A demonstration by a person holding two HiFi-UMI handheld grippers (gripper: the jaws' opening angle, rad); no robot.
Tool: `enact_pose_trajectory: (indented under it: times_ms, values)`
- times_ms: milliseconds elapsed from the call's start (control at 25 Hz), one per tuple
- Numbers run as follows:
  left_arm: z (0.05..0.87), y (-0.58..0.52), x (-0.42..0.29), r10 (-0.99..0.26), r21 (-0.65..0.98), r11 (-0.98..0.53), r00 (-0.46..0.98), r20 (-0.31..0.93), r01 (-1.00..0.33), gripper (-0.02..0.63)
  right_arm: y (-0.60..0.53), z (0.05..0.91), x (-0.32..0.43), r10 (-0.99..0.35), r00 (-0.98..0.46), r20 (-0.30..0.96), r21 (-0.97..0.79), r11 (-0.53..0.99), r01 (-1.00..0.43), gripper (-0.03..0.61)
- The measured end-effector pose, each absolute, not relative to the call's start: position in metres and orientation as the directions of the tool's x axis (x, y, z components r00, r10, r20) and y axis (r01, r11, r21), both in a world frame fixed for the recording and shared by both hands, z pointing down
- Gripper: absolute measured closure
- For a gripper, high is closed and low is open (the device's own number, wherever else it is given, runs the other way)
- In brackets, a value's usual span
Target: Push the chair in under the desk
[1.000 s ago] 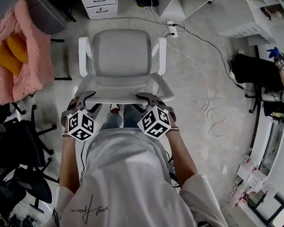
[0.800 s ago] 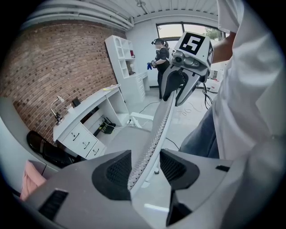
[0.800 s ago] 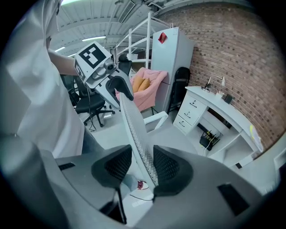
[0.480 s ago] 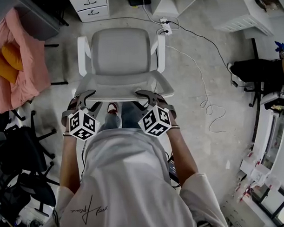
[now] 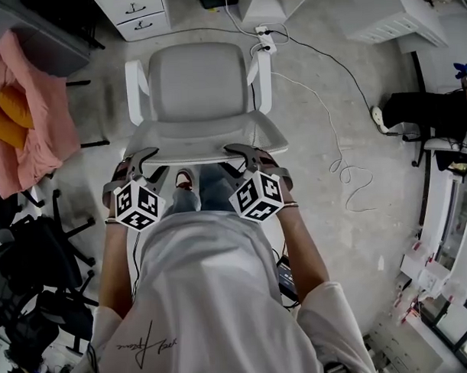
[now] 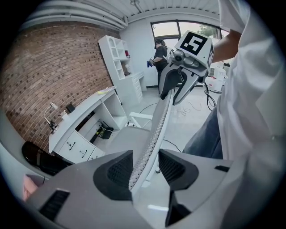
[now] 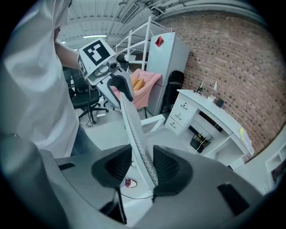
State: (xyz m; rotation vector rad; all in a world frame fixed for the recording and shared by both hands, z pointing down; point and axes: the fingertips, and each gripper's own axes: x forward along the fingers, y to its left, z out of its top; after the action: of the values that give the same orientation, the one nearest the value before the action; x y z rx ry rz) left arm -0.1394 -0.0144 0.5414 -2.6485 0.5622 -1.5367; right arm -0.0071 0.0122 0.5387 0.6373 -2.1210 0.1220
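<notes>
Chair backrest (image 5: 205, 137): left gripper (image 6: 143, 167) jaws, just closing, straddle its top edge; right gripper (image 7: 142, 165) clamps it. Concrete floor (image 5: 319, 225), loose cable (image 5: 338, 151), white desk (image 7: 216, 117) ahead.

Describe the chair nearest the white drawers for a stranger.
Find the white drawer unit at the top of the head view. Just below it on the floor stands the chair: pale grey with white armrests, while the neighbouring chairs are black.

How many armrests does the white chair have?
2. On the chair, one armrest runs along the seat's edge at the picture's left in the head view, and the other armrest along the edge at the picture's right. Both show plainly; none looks hidden.
</notes>
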Motion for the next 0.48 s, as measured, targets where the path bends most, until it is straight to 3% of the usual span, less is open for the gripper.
enact_pose_trajectory:
  times_ms: [480]
  values:
    - [0.541,-0.033,-0.102,-0.321,-0.211,-0.937,0.450,0.833,-0.279,0.443,-0.010,0.539,0.031,-0.448,-0.457,0.768,0.219,0.855,-0.470,0.407]
